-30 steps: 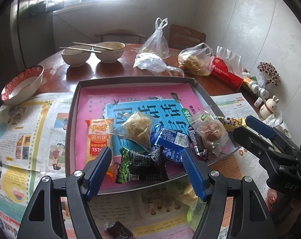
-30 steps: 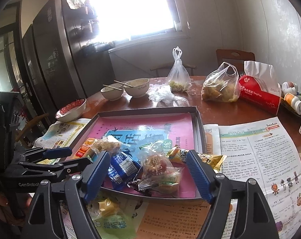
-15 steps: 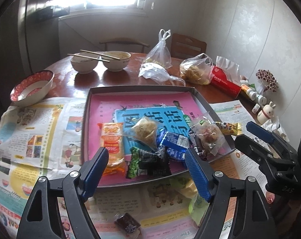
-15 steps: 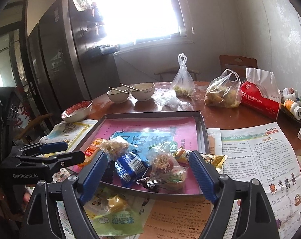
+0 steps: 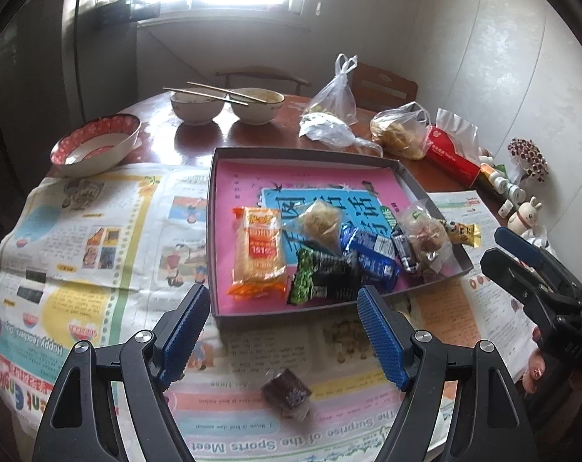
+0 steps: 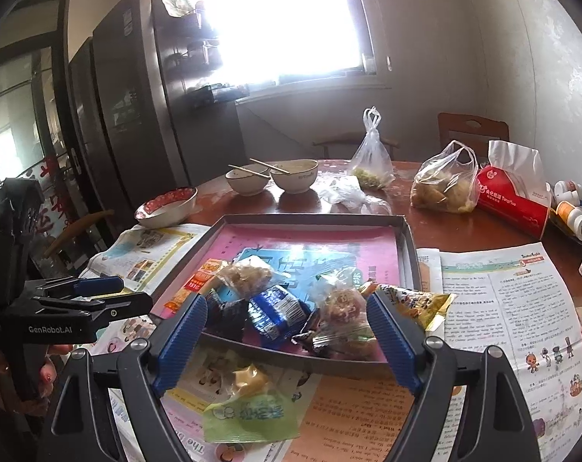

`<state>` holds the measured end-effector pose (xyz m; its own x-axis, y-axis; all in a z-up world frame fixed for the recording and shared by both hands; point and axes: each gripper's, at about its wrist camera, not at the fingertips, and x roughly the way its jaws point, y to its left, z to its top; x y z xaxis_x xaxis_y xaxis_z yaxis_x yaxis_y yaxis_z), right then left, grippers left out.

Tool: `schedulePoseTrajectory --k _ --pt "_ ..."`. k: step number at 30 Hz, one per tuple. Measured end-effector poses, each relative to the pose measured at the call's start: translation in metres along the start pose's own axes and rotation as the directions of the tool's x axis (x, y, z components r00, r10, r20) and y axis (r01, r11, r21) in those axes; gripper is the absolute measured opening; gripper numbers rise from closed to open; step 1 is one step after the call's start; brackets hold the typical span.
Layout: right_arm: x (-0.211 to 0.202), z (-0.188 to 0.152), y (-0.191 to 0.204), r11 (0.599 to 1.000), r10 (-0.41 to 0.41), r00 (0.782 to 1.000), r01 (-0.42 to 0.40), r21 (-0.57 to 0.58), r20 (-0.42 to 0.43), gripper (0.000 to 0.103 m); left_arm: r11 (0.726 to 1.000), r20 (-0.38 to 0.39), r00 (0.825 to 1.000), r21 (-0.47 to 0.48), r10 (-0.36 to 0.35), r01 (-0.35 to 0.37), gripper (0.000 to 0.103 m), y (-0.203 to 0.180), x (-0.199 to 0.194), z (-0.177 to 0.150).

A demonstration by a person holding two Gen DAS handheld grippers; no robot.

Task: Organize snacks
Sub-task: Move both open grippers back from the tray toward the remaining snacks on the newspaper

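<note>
A grey tray (image 5: 306,154) with a pink floor holds several snacks: an orange cracker pack (image 5: 257,254), a green-black pack (image 5: 321,277), a blue pack (image 5: 371,254) and clear bags. A yellow pack (image 5: 460,231) lies over its right rim. My left gripper (image 5: 283,294) hovers open before the tray's front edge, with nothing between its pads. A small dark snack (image 5: 287,392) lies on the newspaper below it. My right gripper (image 6: 287,303) is open too, at the tray's (image 6: 314,219) near corner. A green packet (image 6: 248,412) lies on the paper beneath it.
Newspaper (image 5: 98,231) covers the near table. Behind the tray stand two bowls with chopsticks (image 5: 221,106), a red-rimmed bowl (image 5: 94,146), plastic bags (image 5: 398,134), a red tissue pack (image 5: 448,154) and small bottles (image 5: 502,184). A hand (image 6: 44,377) holds the left gripper.
Both grippers have drawn back from the tray and their jaws stand a little wider. The green-black pack that sat between the left fingers now lies in the tray ahead of them.
</note>
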<state>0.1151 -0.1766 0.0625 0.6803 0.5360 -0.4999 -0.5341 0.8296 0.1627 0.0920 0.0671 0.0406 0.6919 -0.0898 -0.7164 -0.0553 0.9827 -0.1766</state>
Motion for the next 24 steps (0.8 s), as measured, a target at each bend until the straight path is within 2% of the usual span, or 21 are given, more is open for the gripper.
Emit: schedulePoseTrajectory --k 15,24 --pt "0.0 -0.01 0.015 0.999 0.03 0.999 -0.032 -0.032 -0.036 0.085 0.997 -0.026 1.0 0.077 -0.014 0.016 0.08 -0.012 -0.006 -0.017" --pt "0.008 -0.019 0.02 0.998 0.038 0.996 -0.041 -0.037 -0.082 0.085 0.993 -0.075 0.996 0.098 -0.054 0.062 0.08 -0.012 0.0 -0.03"
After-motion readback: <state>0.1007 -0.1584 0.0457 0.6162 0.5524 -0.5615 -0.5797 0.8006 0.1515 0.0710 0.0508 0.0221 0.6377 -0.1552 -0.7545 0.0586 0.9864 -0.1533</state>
